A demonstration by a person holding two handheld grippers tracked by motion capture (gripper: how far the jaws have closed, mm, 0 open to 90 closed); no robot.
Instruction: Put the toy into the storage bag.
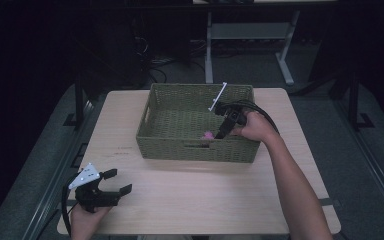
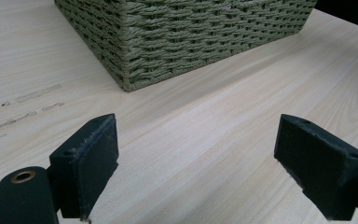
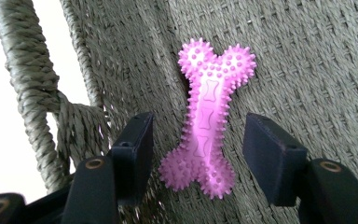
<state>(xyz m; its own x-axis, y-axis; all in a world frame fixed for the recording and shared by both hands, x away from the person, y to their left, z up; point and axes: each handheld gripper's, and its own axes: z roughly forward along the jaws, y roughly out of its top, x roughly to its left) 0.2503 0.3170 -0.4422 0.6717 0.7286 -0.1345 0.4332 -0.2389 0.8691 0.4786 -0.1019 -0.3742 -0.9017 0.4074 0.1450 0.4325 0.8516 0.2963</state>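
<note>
Pink bone toy (image 3: 206,121) on basket (image 1: 170,95) floor: light, rubbery, spiky, probably grippy; grasp narrow shaft. Right tool (image 3: 198,149) released, straddling it. Left tool (image 2: 196,168) released above table (image 2: 205,121).

Dim room, grey floor (image 1: 40,165), perhaps a white-legged desk (image 1: 250,32) behind.

Right tool (image 1: 223,131) down inside green woven basket (image 1: 196,147) beside pink toy (image 1: 207,135); left tool (image 1: 113,181) on wooden table (image 1: 205,195).
</note>
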